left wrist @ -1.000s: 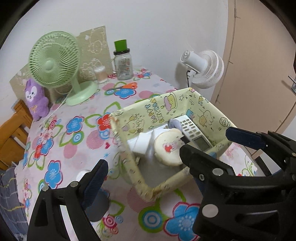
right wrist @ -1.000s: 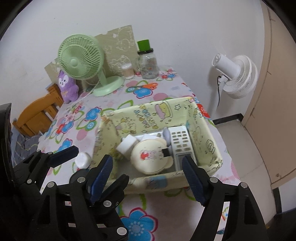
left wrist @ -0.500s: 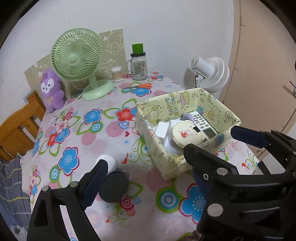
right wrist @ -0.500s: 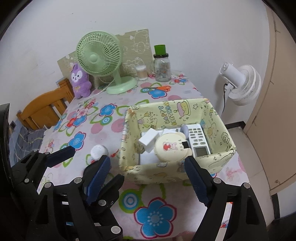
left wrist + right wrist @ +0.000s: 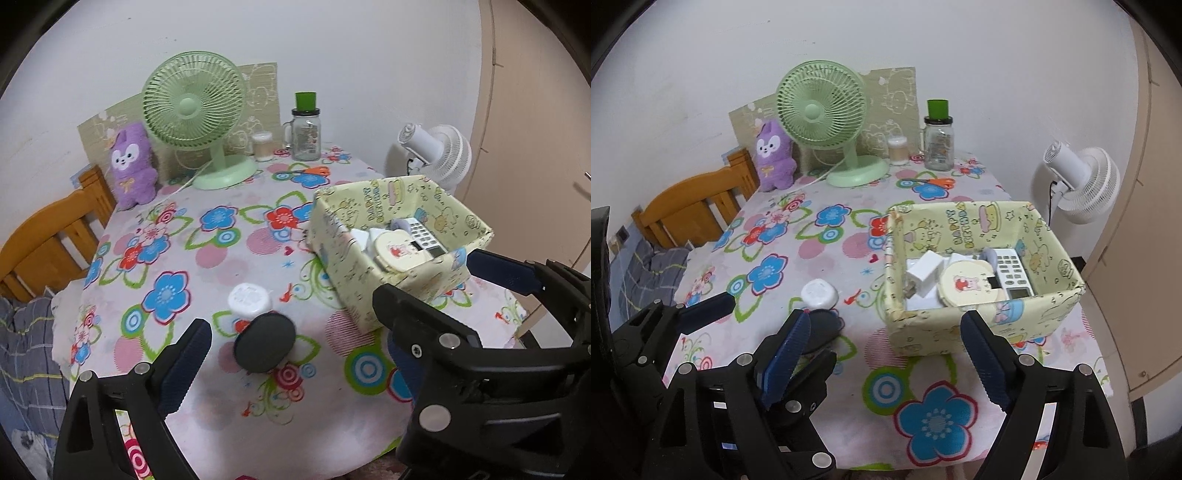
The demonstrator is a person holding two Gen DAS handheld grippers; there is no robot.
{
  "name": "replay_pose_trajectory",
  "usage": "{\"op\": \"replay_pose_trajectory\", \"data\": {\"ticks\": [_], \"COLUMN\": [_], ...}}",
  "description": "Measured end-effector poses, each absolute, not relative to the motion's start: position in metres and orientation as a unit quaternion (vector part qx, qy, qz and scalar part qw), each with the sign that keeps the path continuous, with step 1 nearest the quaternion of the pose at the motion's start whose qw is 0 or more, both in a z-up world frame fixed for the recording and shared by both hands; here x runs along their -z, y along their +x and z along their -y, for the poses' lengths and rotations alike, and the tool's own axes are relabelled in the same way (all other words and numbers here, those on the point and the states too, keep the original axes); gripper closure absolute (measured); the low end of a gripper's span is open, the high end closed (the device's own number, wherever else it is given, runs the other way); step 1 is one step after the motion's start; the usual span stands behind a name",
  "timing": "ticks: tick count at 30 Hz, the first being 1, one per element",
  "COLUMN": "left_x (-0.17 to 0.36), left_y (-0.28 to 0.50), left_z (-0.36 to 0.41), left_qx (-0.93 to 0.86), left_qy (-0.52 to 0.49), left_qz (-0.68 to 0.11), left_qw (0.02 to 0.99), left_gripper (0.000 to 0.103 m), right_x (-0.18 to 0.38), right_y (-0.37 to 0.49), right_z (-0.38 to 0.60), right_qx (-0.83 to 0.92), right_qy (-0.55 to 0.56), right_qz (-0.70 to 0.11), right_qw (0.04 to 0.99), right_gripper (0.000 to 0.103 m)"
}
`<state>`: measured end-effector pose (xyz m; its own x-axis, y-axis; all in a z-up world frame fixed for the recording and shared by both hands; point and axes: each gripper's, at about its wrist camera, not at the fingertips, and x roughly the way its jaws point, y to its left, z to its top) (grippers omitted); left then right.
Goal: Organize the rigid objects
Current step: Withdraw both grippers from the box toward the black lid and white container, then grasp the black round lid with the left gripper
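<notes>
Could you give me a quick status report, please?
Both grippers open, empty. Box part filled; white jar and black disc on table. Nothing in the way.

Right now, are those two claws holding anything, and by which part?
Nothing is held: the left gripper and right gripper both have open fingers above the table.

One legible inscription is found: "HAPPY BIRTHDAY" in green capitals on two lines, printed on the inner far wall of the yellow cartoon-print box (image 5: 964,229); in the left wrist view the same lettering (image 5: 373,203) shows at a slant. The key markings on the white remote control (image 5: 1012,273) inside the box are too small to read.
</notes>
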<state>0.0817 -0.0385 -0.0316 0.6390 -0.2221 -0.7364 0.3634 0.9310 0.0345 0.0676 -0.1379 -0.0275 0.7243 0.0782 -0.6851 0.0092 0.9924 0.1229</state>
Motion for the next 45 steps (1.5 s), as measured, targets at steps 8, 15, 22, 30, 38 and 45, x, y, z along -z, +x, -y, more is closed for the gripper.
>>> {"op": "replay_pose_trajectory", "data": {"ticks": [8,15,22,30,38,45], "left_x": [0.045,0.066,0.093,0.115,0.134,0.138], "left_y": [0.077,0.079,0.089,0.11,0.132,0.141], "left_z": [0.022,0.017,0.013,0.003,0.006,0.006], "left_qx": [0.146,0.138,0.134,0.125,0.138,0.154], "left_qy": [0.084,0.091,0.094,0.083,0.083,0.065], "left_qz": [-0.394,-0.397,-0.408,-0.424,-0.436,-0.432], "left_qw": [0.903,0.903,0.898,0.893,0.885,0.886], "left_gripper": [0.004,0.004,0.004,0.004,0.004,0.01], "right_x": [0.036,0.054,0.079,0.099,0.111,0.117], "right_y": [0.061,0.063,0.073,0.093,0.112,0.124], "right_z": [0.118,0.109,0.099,0.088,0.078,0.084], "right_qx": [-0.035,-0.052,-0.06,-0.076,-0.072,-0.062], "right_qy": [0.04,0.029,0.006,0.004,-0.007,0.011], "right_qz": [-0.355,-0.364,-0.377,-0.391,-0.407,-0.422], "right_qw": [0.933,0.929,0.924,0.917,0.91,0.904], "right_gripper": [0.023,0.044,0.057,0.077,0.078,0.078]}}
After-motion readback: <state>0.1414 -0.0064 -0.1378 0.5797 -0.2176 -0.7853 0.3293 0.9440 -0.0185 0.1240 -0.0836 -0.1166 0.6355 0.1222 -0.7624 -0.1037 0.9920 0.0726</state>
